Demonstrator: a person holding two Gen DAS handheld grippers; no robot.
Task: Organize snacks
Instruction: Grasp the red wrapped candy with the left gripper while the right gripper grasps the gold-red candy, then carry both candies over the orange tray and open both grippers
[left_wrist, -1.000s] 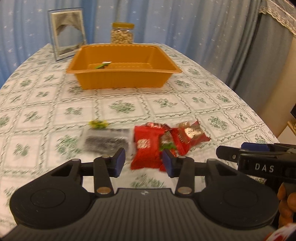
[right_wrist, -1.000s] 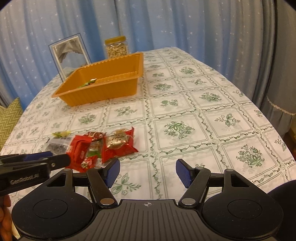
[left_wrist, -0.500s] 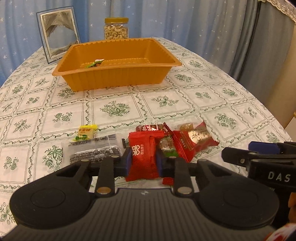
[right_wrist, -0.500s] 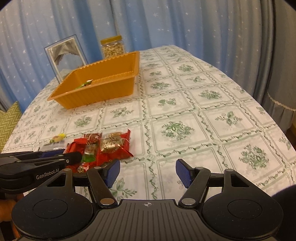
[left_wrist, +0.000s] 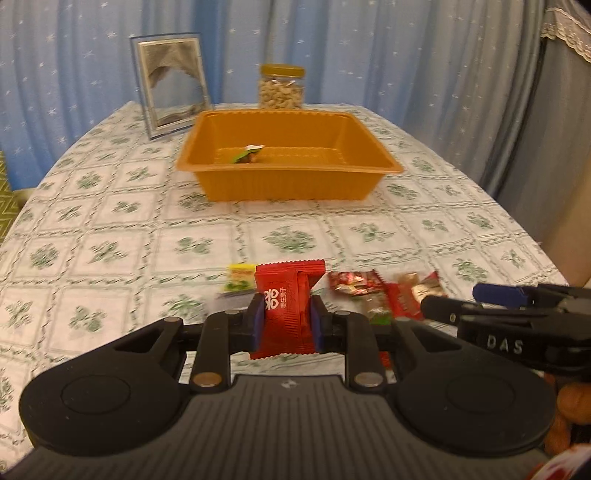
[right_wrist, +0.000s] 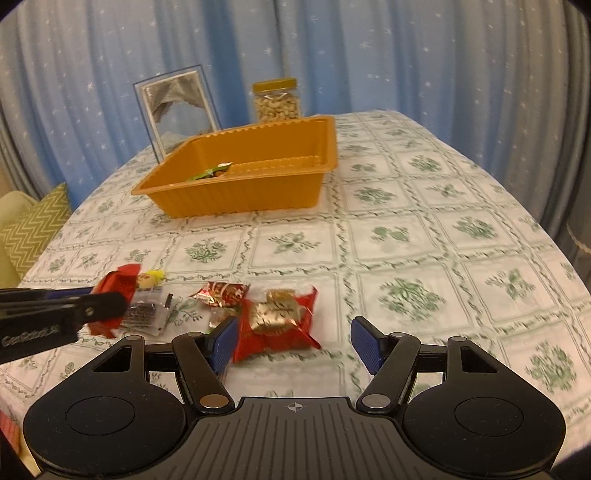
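Note:
My left gripper (left_wrist: 287, 325) is shut on a red snack packet (left_wrist: 288, 295) and holds it upright, lifted off the tablecloth. Left on the cloth are a yellow-green candy (left_wrist: 240, 277), a red foil candy (right_wrist: 221, 293), a dark packet (right_wrist: 146, 314) and a red packet with a gold sweet (right_wrist: 277, 321). My right gripper (right_wrist: 293, 341) stands open low over the table, with that red-and-gold packet just ahead of its left finger. An orange tray (left_wrist: 288, 184) sits farther back with one green-wrapped sweet (left_wrist: 248, 153) inside.
Behind the orange tray (right_wrist: 236, 195) stand a nut jar (left_wrist: 282, 86) and a framed picture (left_wrist: 171, 83). Blue curtains hang beyond the round table's far edge. A zigzag cushion (right_wrist: 35, 229) lies off the table's left side. Open tablecloth spreads to the right.
My left gripper closed on the red packet and lifted it off the table. The right gripper shifted left toward the red-and-gold packet, still open.

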